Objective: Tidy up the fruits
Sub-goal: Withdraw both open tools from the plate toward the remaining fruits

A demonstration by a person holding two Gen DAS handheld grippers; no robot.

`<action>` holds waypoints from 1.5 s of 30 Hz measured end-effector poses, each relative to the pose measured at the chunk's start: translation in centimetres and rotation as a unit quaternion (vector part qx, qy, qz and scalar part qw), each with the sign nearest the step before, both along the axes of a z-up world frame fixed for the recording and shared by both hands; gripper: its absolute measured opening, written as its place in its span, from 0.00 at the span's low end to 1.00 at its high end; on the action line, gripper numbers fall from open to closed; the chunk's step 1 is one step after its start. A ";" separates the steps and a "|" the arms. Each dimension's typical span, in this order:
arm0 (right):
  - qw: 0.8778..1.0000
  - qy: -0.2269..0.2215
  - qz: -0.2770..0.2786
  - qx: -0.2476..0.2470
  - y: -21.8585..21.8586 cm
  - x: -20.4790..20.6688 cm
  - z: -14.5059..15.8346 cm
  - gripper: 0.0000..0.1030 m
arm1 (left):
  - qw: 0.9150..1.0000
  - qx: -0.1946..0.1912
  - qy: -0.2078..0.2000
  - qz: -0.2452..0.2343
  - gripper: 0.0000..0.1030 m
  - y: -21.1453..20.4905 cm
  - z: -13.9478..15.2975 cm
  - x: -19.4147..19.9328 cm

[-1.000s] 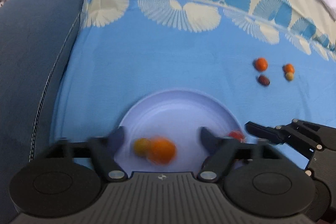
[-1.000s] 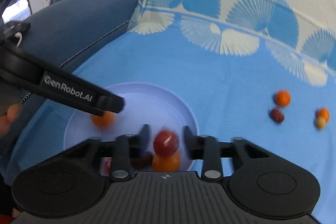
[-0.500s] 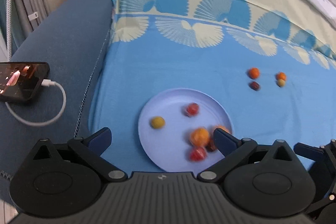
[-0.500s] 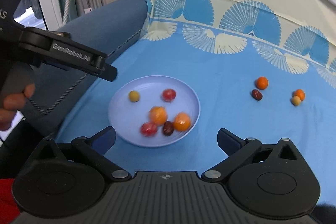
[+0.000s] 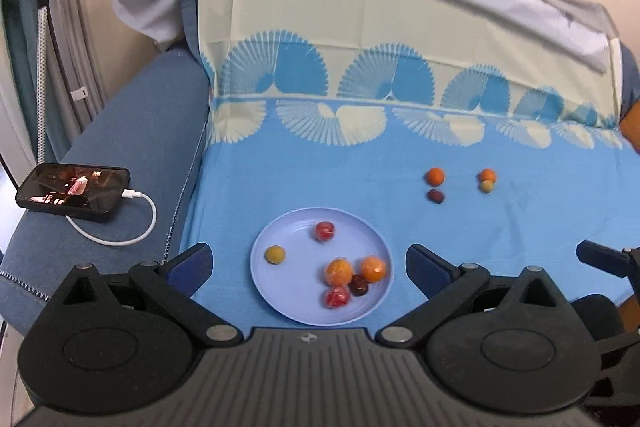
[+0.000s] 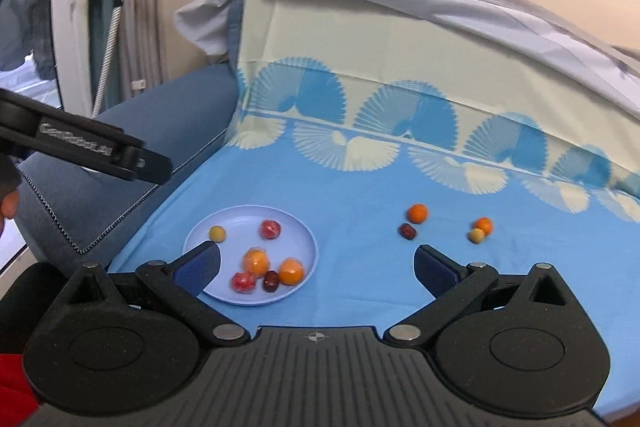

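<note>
Both hand-held grippers, left (image 5: 308,261) and right (image 6: 318,265), are wide open, holding nothing. Next, gently pinch one far loose fruit (image 6: 417,213) for the plate (image 6: 304,247).

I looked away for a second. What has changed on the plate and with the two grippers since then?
Both grippers have just opened wide and pulled back up from the plate: the left gripper let go an orange fruit, the right gripper a red one. Both are empty now, and six fruits lie on the plate. The four fruits on the cloth and the phone stayed put.
</note>
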State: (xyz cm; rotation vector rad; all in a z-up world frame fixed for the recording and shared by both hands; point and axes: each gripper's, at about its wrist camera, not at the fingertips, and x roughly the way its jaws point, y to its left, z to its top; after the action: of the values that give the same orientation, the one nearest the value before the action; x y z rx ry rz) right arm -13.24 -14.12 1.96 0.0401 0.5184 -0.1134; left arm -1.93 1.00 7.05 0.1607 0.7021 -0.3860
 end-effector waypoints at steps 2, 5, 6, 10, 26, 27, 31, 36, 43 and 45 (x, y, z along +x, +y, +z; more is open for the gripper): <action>1.000 -0.003 -0.006 0.004 -0.1 -0.8 0.0 0.99 | 1.000 -0.004 -0.002 -0.006 1.00 0.0 0.3 -1.1; 1.000 -0.011 -0.009 0.002 0.0 -1.7 0.0 0.99 | 1.000 -0.001 -0.008 -0.016 1.00 -0.2 0.6 -2.3; 1.000 -0.013 -0.009 0.001 0.0 -1.9 0.0 0.99 | 1.000 0.001 -0.012 -0.017 1.00 -0.2 0.8 -2.6; 1.000 -0.023 -0.006 0.001 0.0 -2.3 0.1 0.99 | 1.000 -0.005 -0.019 -0.011 1.00 -0.2 1.3 -3.1; 1.000 -0.019 0.010 0.007 0.2 -2.1 -0.3 0.99 | 1.000 0.002 -0.014 -0.007 1.00 0.0 1.0 -2.8; 1.000 -0.018 0.011 0.008 0.1 -1.9 -0.3 0.99 | 1.000 0.003 -0.014 -0.007 1.00 0.0 0.9 -2.7; 1.000 -0.014 0.016 0.009 0.0 -1.6 -0.6 0.99 | 1.000 0.006 -0.011 -0.007 1.00 -0.1 0.8 -2.4; 1.000 -0.009 0.018 0.014 -0.3 -1.2 -0.9 0.99 | 1.000 0.010 -0.006 -0.006 1.00 -0.2 0.5 -2.0; 1.000 -0.004 0.020 0.021 -0.5 -0.8 -1.3 0.99 | 1.000 0.013 0.000 -0.005 1.00 -0.6 0.3 -1.7; 0.999 -0.002 0.020 0.025 -0.5 -0.7 -1.6 0.99 | 1.000 0.017 -0.001 -0.003 1.00 -0.7 0.2 -1.7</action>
State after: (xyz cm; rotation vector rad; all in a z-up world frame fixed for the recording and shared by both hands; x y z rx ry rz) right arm -13.93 -14.66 0.41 0.0788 0.5174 -0.0613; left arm -3.59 0.28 7.23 0.1948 0.7063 -0.3808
